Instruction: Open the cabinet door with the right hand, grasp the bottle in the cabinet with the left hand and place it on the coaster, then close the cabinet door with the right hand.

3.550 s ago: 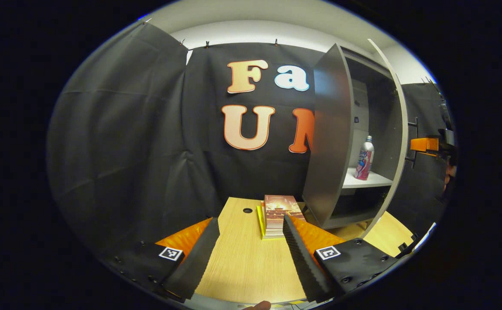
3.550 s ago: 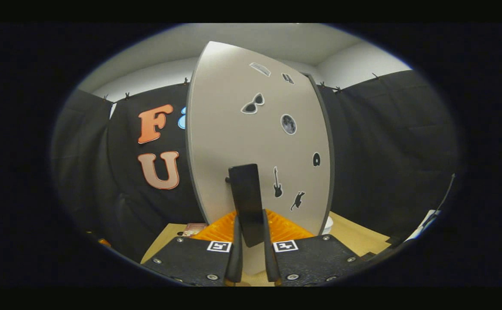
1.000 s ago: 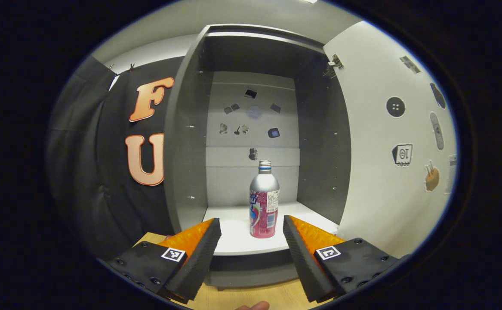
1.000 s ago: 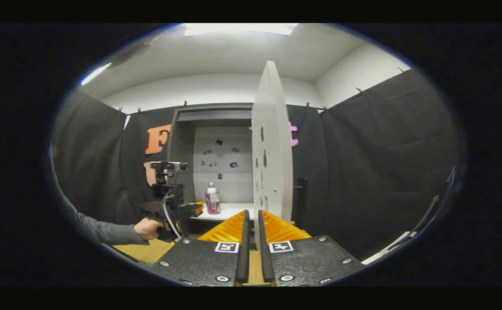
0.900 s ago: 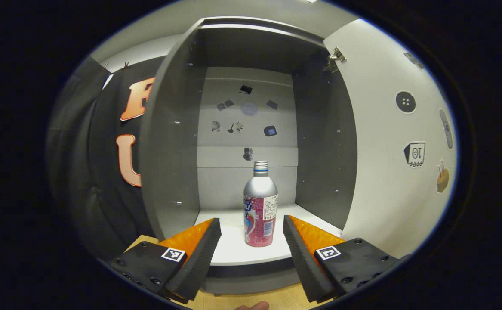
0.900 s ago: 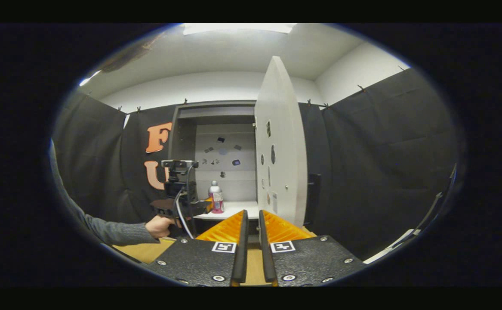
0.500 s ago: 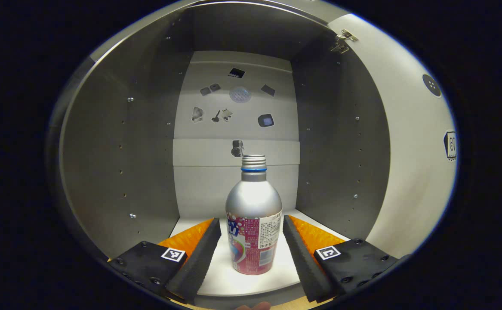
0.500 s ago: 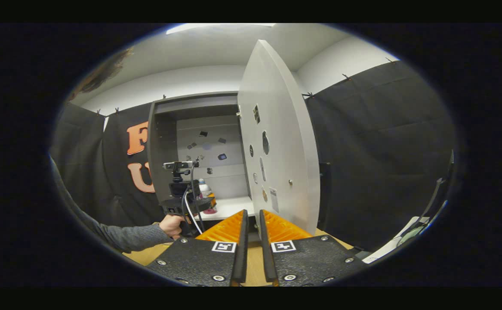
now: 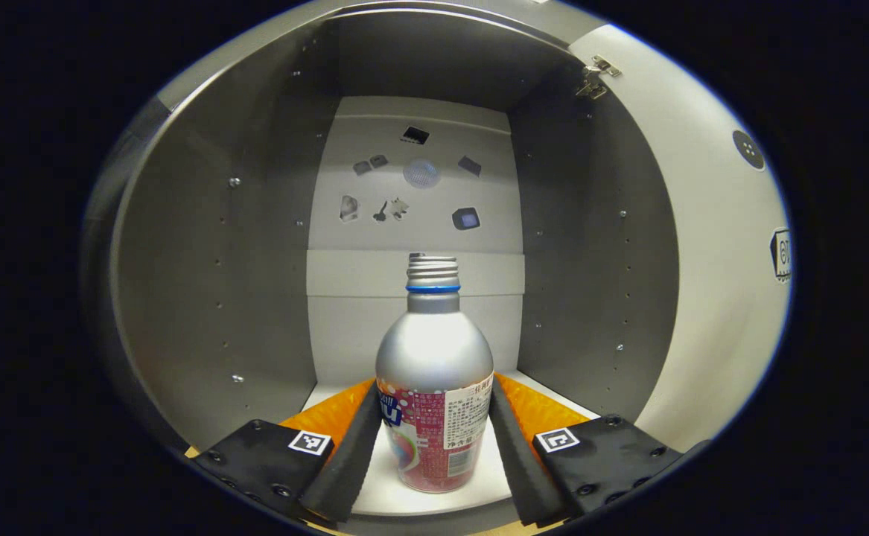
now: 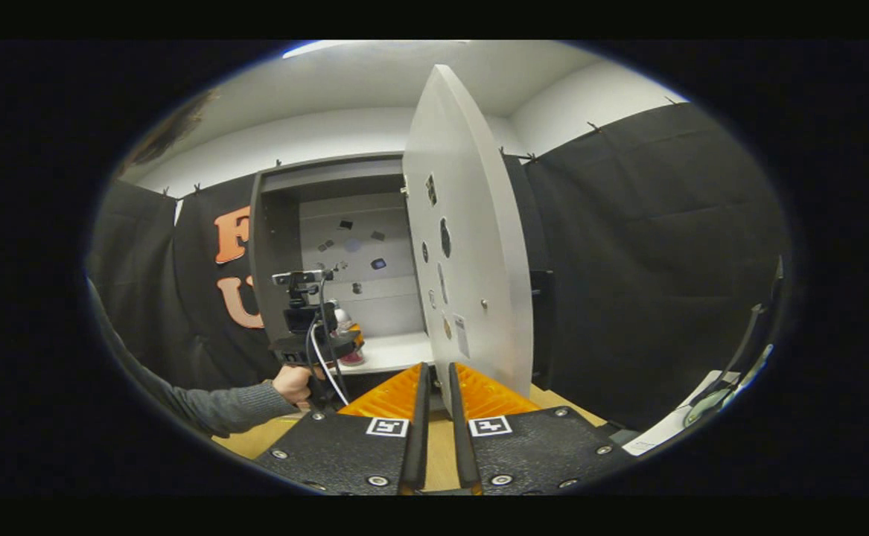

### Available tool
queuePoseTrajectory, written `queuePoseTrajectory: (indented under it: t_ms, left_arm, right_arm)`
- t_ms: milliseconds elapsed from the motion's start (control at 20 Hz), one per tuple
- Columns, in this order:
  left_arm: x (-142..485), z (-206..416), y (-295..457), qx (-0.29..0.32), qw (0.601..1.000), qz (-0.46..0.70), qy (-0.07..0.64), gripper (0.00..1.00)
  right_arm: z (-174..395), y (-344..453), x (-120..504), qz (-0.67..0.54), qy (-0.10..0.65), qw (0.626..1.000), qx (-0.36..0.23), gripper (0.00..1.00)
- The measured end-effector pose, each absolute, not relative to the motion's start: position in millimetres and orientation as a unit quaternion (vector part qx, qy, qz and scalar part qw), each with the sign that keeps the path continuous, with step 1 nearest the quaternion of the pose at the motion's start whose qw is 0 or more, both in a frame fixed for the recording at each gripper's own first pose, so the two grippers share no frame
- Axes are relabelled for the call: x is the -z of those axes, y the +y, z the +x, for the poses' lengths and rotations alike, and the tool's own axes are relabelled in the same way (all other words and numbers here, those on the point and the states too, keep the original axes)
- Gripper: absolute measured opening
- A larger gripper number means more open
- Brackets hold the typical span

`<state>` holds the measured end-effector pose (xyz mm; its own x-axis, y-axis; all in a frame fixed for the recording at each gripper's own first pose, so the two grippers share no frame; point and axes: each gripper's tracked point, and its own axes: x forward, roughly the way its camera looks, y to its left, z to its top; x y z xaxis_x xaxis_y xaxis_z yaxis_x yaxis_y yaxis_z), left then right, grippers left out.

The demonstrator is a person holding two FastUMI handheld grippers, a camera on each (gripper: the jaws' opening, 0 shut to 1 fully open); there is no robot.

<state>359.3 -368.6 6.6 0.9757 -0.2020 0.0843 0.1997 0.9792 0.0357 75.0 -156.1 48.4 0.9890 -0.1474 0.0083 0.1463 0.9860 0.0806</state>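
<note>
Currently, status by item:

Left tongs (image 9: 434, 439): inside the open cabinet (image 9: 203, 246), fingers (image 9: 345, 465) spread to either side of the bottle (image 9: 434, 387). Both inner faces lie just beside the bottle's lower body; whether they press on it cannot be told.

Bottle: upright on the white shelf (image 9: 397, 491), directly between the left tongs' fingers, its label at finger level and its silver shoulder and threaded neck rising above them. In the right gripper view the bottle (image 10: 343, 321) is partly hidden behind the left tongs (image 10: 330, 342) and the hand (image 10: 293, 383) holding them.

Right tongs (image 10: 434, 424): closed, fingers nearly touching with a narrow slit between them and nothing held. They sit over the table (image 10: 255, 439), just in front of the lower free edge of the cabinet door (image 10: 471, 253).

Cabinet door: swung wide open, to the right of both tongs; its inner face (image 9: 710, 246) carries stickers.

Edges: cabinet side walls stand well apart from the left tongs on both sides; the back panel (image 9: 419, 223) is well behind the bottle; the shelf's front edge runs under the finger bases.

Open room: free height above the bottle's neck up to the cabinet top.
</note>
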Motion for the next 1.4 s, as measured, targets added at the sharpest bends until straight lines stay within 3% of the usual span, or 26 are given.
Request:
queuePoseTrajectory:
  t_ms: [250, 300, 350, 600, 650, 750, 800, 1050, 1400]
  left_arm:
    - [5, 273, -331, 0.08, 0.994, 0.037, -0.065, 0.84]
    - [13, 255, -326, 0.078, 0.994, 0.043, -0.065, 0.86]
    - [24, 238, -319, 0.074, 0.994, 0.048, -0.06, 0.85]
    - [96, 169, -284, 0.053, 0.997, 0.05, -0.019, 0.86]
    - [116, 158, -278, 0.046, 0.997, 0.053, -0.008, 0.85]
    - [153, 139, -260, 0.026, 0.998, 0.065, 0.011, 0.84]
    - [172, 132, -254, 0.02, 0.998, 0.065, 0.018, 0.85]
    - [260, 117, -238, 0.013, 0.996, 0.048, 0.072, 0.85]
    - [334, 125, -227, -0.008, 0.993, 0.045, 0.109, 0.86]
  right_arm:
    - [58, -154, -39, 0.046, 0.005, 0.998, 0.038, 0.16]
    - [54, -154, -37, 0.044, 0.008, 0.999, 0.03, 0.11]
    - [50, -153, -33, 0.043, 0.013, 0.999, 0.023, 0.16]
    - [38, -148, -13, 0.047, 0.042, 0.998, -0.011, 0.16]
    - [36, -148, -6, 0.047, 0.049, 0.998, -0.015, 0.2]
    - [34, -147, 10, 0.046, 0.07, 0.996, -0.023, 0.12]
    - [35, -148, 18, 0.045, 0.084, 0.995, -0.024, 0.16]
    - [38, -149, 52, 0.038, 0.134, 0.99, -0.021, 0.16]
    - [50, -153, 93, 0.029, 0.198, 0.98, -0.014, 0.16]
